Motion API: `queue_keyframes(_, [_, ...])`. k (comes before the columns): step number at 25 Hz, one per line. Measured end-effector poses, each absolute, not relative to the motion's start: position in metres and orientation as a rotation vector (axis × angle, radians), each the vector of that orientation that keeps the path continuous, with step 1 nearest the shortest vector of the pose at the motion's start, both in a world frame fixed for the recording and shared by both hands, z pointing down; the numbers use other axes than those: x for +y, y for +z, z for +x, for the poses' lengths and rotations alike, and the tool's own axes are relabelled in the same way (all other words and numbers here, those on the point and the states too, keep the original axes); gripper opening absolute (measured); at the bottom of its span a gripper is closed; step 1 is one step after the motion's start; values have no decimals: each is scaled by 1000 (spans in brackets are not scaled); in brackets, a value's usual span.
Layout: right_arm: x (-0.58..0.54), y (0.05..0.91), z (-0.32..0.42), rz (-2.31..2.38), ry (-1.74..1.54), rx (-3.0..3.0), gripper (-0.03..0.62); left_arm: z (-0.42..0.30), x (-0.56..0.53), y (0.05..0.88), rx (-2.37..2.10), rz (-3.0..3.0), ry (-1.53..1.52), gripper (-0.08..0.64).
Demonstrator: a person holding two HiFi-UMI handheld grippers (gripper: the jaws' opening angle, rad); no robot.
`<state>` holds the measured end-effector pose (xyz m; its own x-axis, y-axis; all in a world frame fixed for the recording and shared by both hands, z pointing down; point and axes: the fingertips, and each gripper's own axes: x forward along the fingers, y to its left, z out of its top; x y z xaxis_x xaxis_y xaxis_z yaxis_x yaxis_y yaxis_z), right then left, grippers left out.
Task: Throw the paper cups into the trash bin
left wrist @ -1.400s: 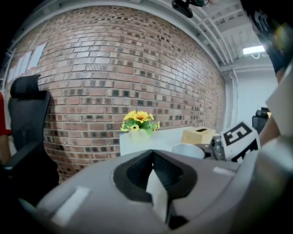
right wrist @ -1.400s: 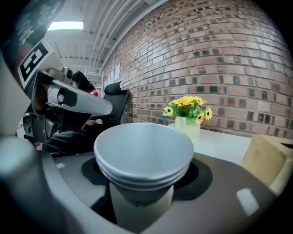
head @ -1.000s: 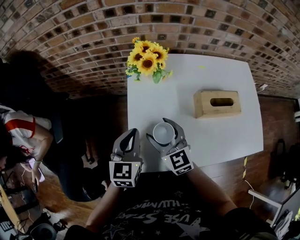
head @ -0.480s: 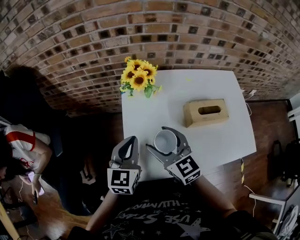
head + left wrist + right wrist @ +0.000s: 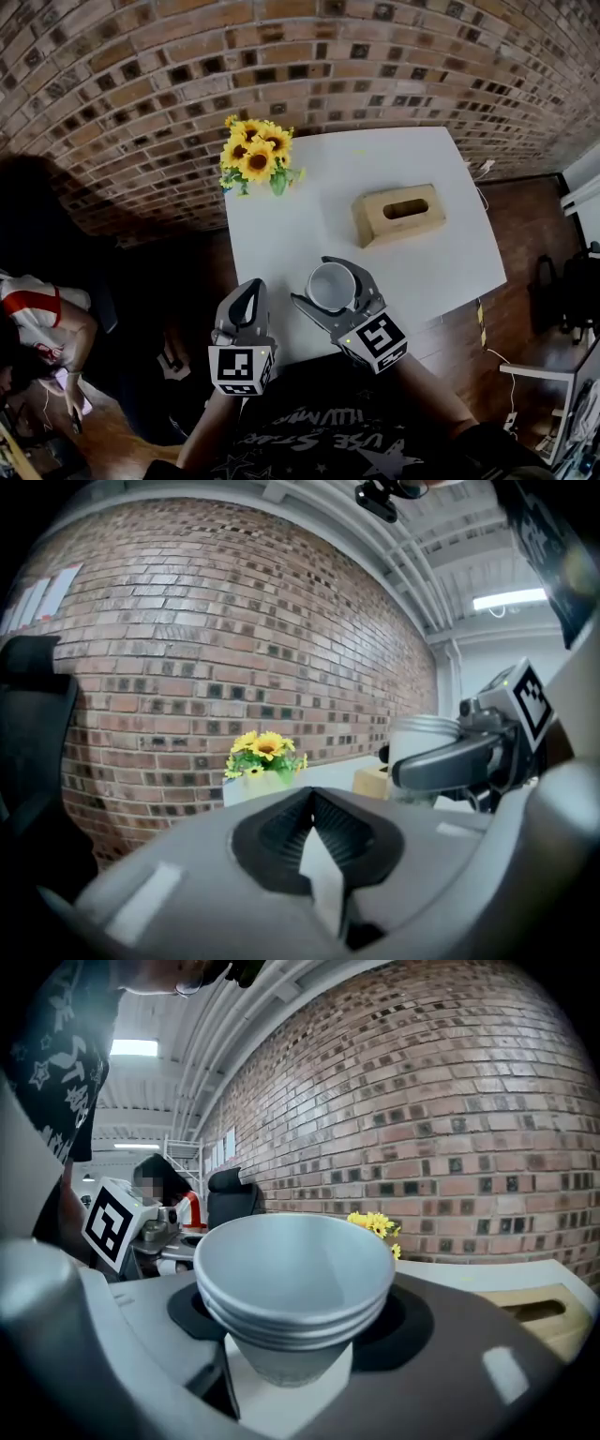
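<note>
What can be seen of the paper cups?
The paper cups are white, nested into one stack with several rims showing. The stack stands upright, mouth up, the top cup empty. The jaws of the right gripper clamp its sides. It is over the near part of the white table; contact cannot be told.

Red brick wall, white table set against it, dark wooden floor, ceiling strip light overhead

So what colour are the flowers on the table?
Yellow sunflowers, clearest in the head view.
</note>
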<state>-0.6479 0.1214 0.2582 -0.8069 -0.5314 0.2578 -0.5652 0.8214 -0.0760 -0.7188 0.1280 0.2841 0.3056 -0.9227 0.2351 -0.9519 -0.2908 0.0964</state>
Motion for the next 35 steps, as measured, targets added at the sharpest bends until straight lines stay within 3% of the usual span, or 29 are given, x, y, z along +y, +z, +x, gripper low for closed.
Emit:
queue_keyframes(8, [117, 267, -632, 957, 223, -2715, 344, -729, 121, 312, -1664, 2344, 240, 5])
queue_keyframes(15, [105, 267, -586, 972, 246, -2746, 344, -686, 111, 288, -1714, 2380, 229, 5])
queue_keyframes(35, [42, 286, -264, 970, 275, -2782, 344, -397, 66, 292, -1824, 2293, 289, 5])
